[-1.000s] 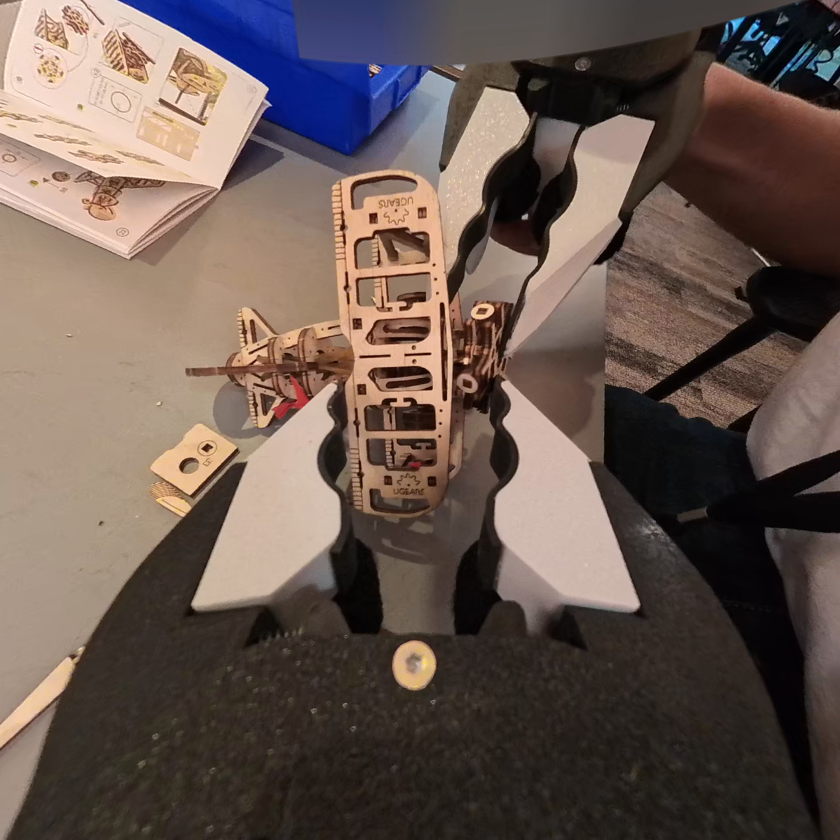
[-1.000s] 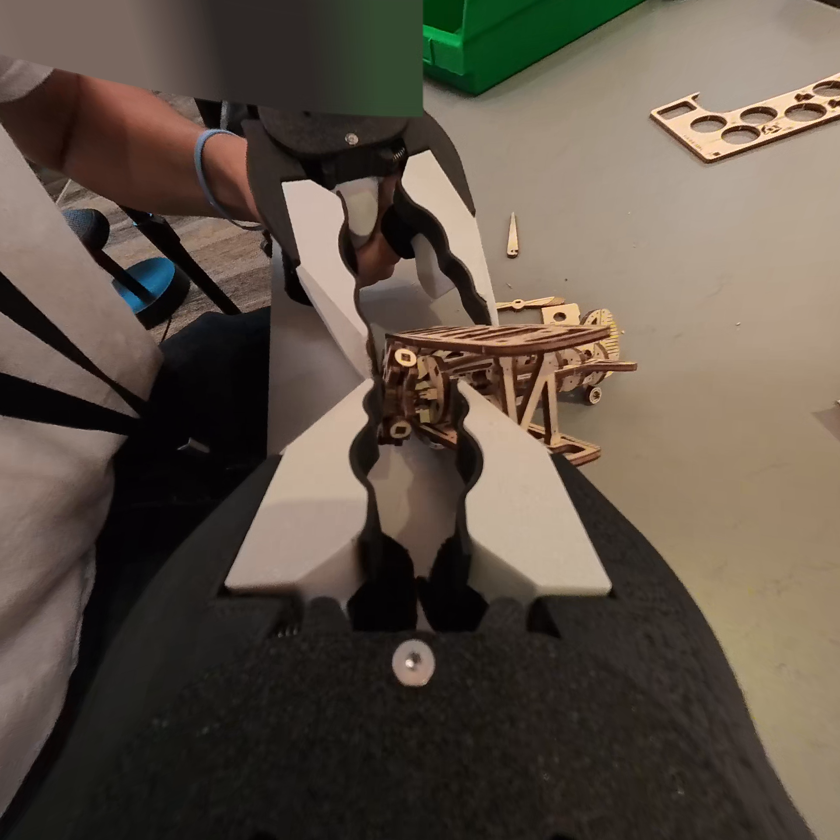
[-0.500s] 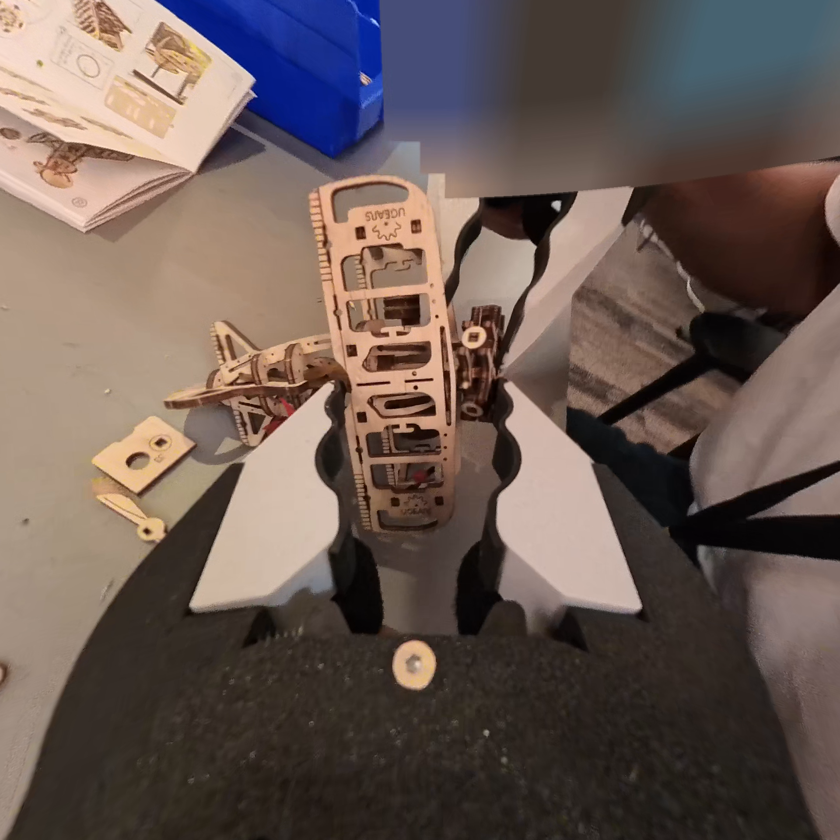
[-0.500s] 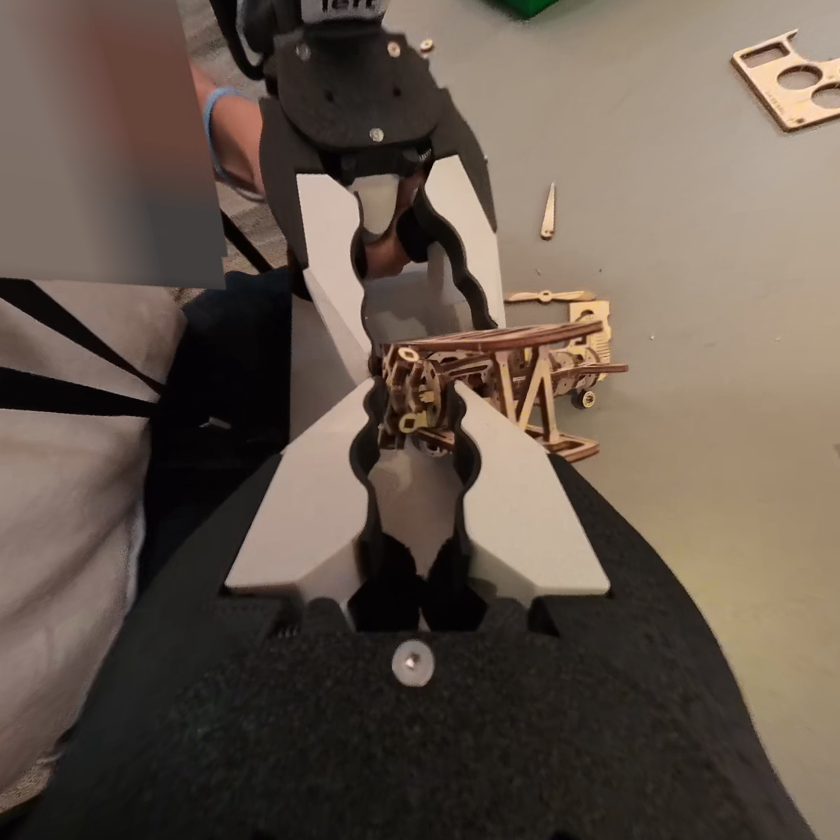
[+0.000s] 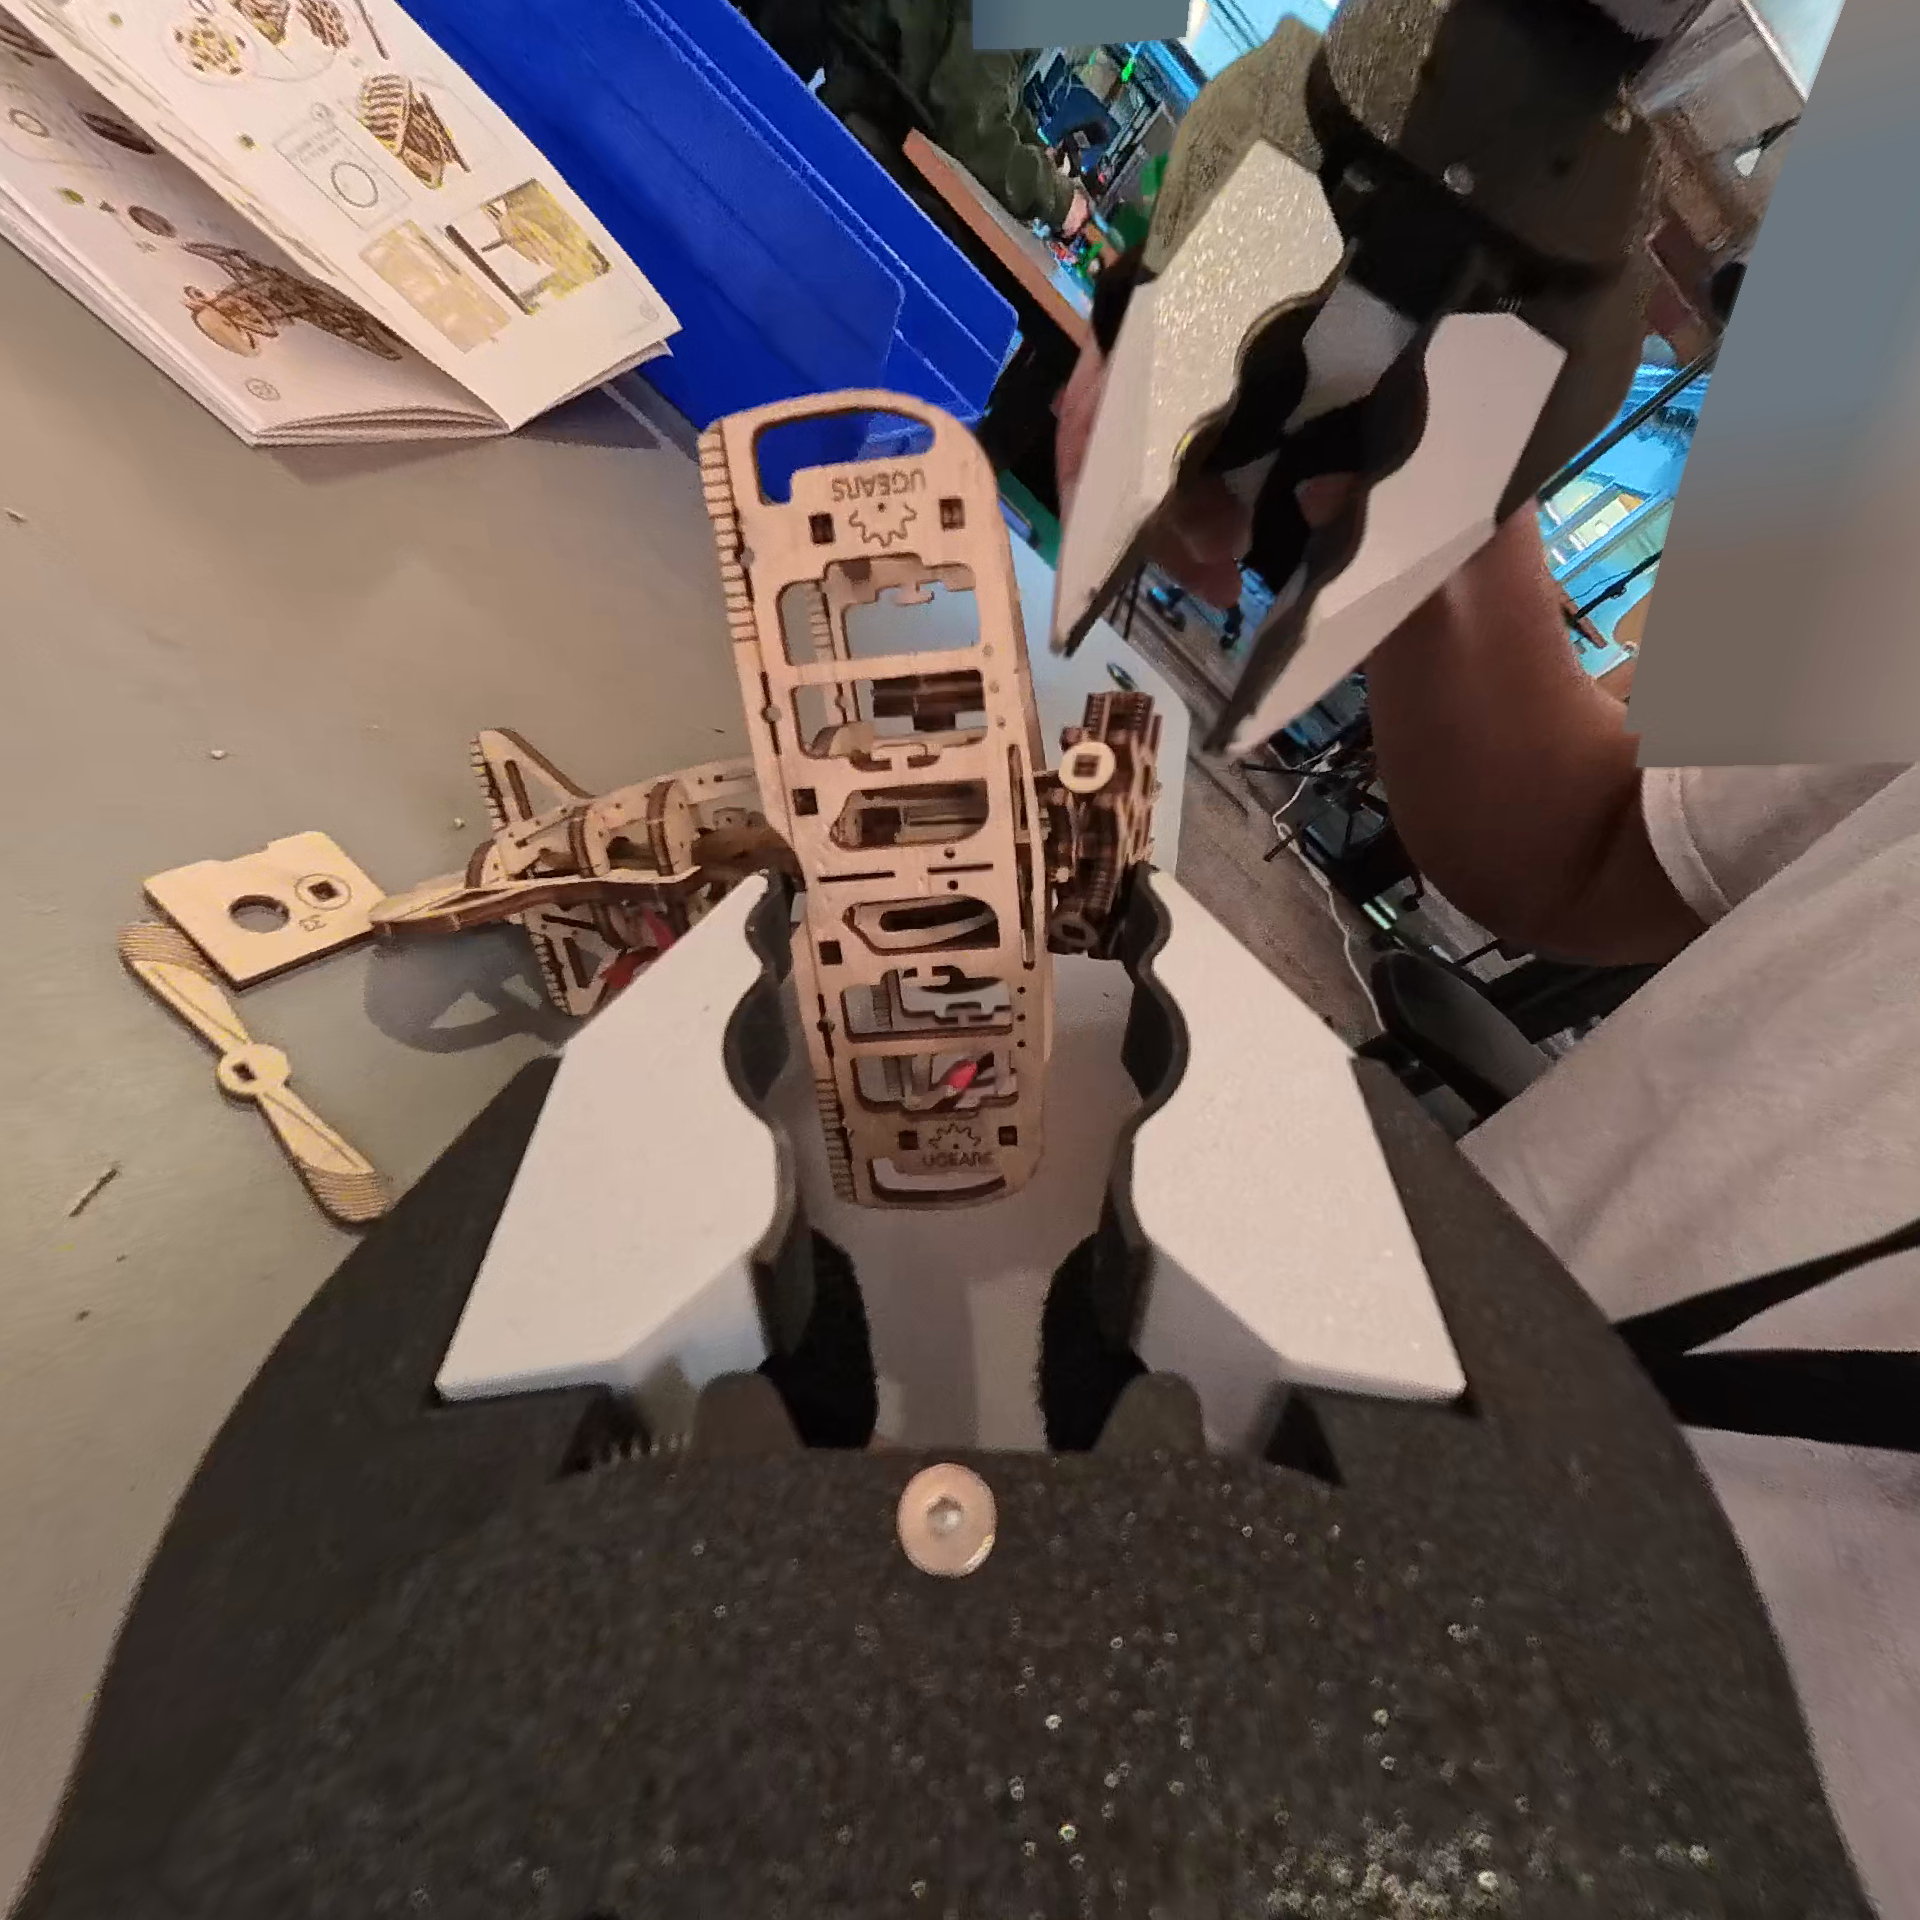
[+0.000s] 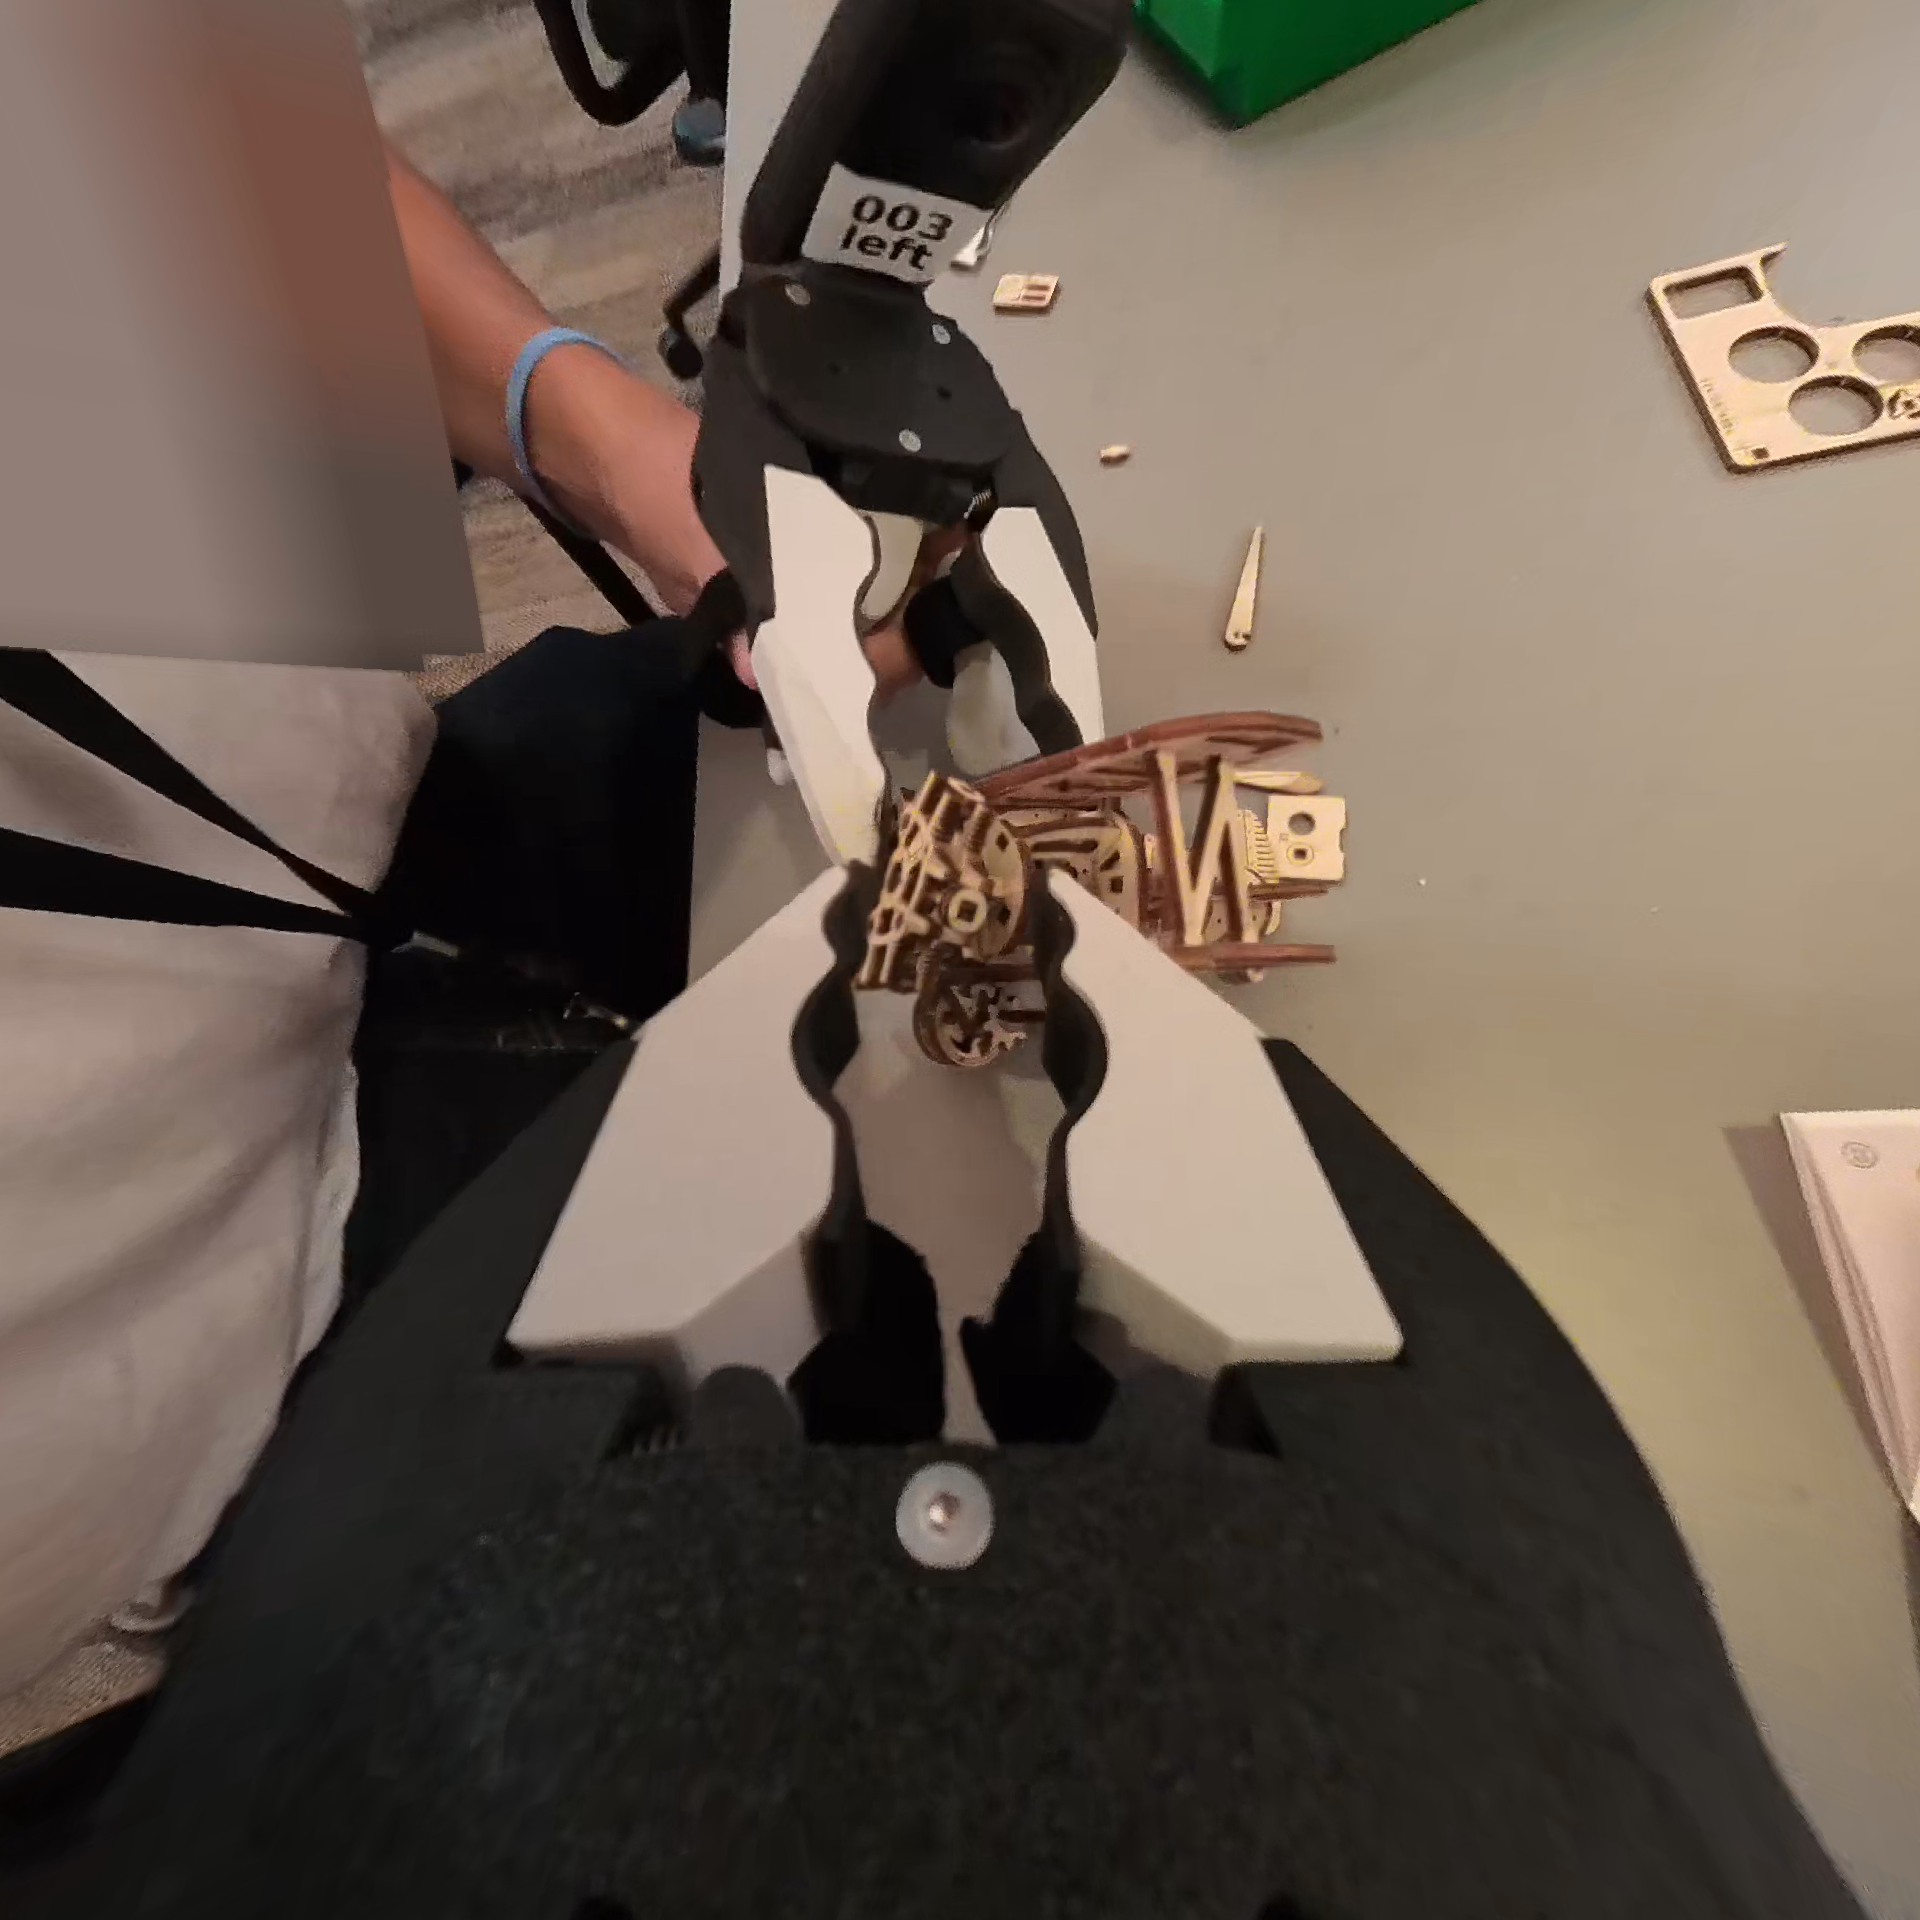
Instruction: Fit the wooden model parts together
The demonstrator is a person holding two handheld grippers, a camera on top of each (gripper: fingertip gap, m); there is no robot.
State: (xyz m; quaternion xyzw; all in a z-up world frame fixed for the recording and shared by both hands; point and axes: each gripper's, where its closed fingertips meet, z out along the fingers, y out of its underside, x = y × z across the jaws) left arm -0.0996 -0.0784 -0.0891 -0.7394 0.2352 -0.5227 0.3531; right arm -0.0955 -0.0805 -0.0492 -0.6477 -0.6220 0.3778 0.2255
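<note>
A wooden biplane model (image 5: 894,727) sits nose-right between the fingers of my left gripper (image 5: 951,894), upper wing facing the camera. The left gripper is shut on it, one finger behind the wing and the other against the engine (image 5: 1107,800). My right gripper (image 5: 1138,694) hangs open and empty above and to the right of the engine, not touching it. In the right wrist view the engine (image 6: 956,894) shows beyond my right gripper (image 6: 951,894), with the left gripper (image 6: 951,790) coming down on the plane (image 6: 1174,862) from above.
A loose wooden propeller (image 5: 281,1091) and a small holed plate (image 5: 260,904) lie left of the plane. An open booklet (image 5: 312,208) and a blue bin (image 5: 779,229) stand behind. A holed wooden sheet (image 6: 1818,374), a thin sliver (image 6: 1244,587) and a green bin (image 6: 1299,52) lie farther off.
My right gripper has drawn up and away from the plane's engine. The left gripper has kept its hold and tipped the plane a little.
</note>
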